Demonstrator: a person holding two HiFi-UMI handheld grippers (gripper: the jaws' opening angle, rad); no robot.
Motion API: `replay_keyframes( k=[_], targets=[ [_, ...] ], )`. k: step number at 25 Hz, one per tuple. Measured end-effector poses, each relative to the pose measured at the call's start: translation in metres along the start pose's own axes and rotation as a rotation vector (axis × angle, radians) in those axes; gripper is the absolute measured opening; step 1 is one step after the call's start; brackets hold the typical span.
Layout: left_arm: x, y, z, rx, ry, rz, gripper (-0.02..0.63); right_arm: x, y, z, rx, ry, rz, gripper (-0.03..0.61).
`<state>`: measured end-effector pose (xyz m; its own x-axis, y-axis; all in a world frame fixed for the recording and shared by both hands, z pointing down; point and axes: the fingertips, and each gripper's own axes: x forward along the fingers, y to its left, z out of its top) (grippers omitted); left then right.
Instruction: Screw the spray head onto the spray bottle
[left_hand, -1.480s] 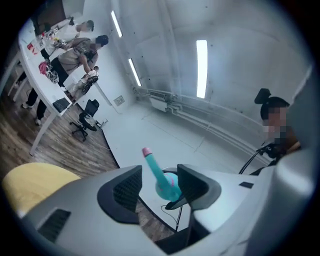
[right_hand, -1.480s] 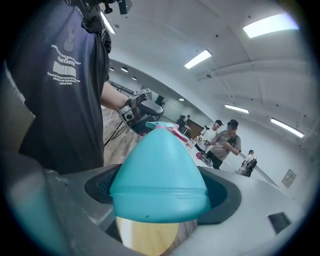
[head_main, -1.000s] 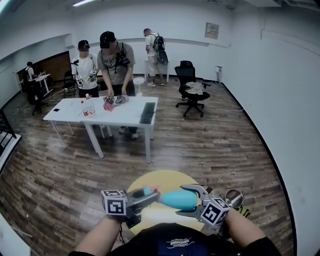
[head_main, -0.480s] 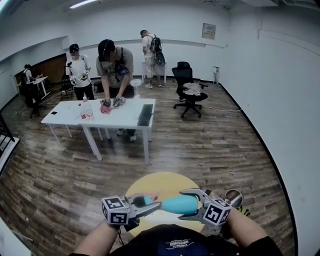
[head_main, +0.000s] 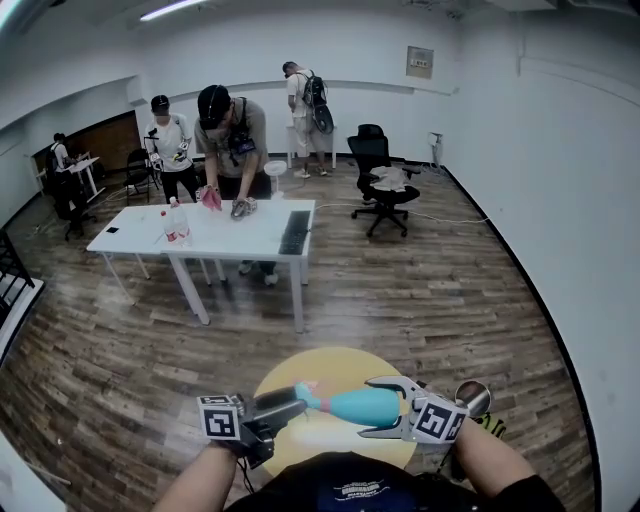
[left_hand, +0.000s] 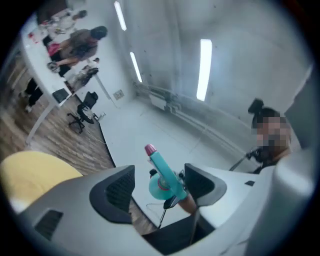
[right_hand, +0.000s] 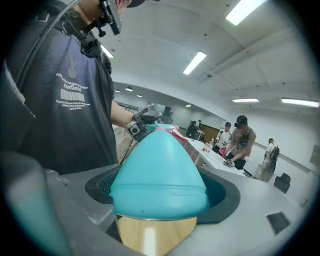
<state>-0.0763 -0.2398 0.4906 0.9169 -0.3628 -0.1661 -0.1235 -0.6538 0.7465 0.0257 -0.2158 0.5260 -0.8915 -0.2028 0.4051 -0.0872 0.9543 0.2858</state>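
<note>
- Right tongs (head_main: 368, 408) clamp the bottle (head_main: 350, 404); its base is hidden between them.
- Left tongs (head_main: 288, 407), just opening, gape around the spray head (left_hand: 162, 172); its collar is hard to make out.

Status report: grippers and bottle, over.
Left gripper jaws just opened, spray head between them, ungripped. Right gripper clamped on bottle. Head seated on neck. Nothing in the way.

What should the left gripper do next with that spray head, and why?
Probably close on the spray head and twist it tighter: the left gripper's jaws have just been opening, the head stands loose between them, and the right gripper grips the spray bottle.
</note>
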Motion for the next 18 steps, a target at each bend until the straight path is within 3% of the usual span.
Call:
replay_keyframes(
  k=[2, 4, 6, 7, 10, 12, 15, 17, 18],
  targets=[
    [-0.045, 0.019, 0.021, -0.166, -0.226, -0.004, 0.37, -0.01, -0.012, -0.011, 0.086, -0.023, -0.046, 0.447],
    [-0.094, 0.041, 0.034, -0.28, -0.424, 0.009, 0.37, -0.023, -0.02, -0.022, 0.133, -0.029, -0.072, 0.448],
    [-0.124, 0.055, 0.035, -0.319, -0.508, 0.041, 0.37, -0.031, -0.023, -0.027, 0.135, -0.019, -0.086, 0.448],
    [-0.126, 0.056, 0.033, -0.308, -0.499, 0.052, 0.37, -0.031, -0.022, -0.027, 0.124, -0.009, -0.089, 0.448],
    [-0.079, 0.027, 0.026, -0.203, -0.324, 0.007, 0.371, -0.023, -0.014, -0.019, 0.057, 0.019, -0.07, 0.448],
    [-0.024, -0.002, 0.018, -0.108, -0.146, -0.05, 0.37, -0.012, -0.008, -0.01, -0.006, 0.029, -0.051, 0.449],
    [0.032, -0.013, -0.009, 0.015, 0.132, -0.037, 0.354, 0.003, 0.001, 0.003, -0.076, 0.032, -0.025, 0.449],
    [0.046, -0.017, -0.018, 0.114, 0.23, -0.033, 0.181, 0.006, 0.004, 0.006, -0.101, 0.037, -0.016, 0.448],
    [0.05, -0.021, -0.02, 0.159, 0.255, -0.046, 0.173, 0.004, 0.003, 0.006, -0.108, 0.043, -0.02, 0.448]
  ],
)
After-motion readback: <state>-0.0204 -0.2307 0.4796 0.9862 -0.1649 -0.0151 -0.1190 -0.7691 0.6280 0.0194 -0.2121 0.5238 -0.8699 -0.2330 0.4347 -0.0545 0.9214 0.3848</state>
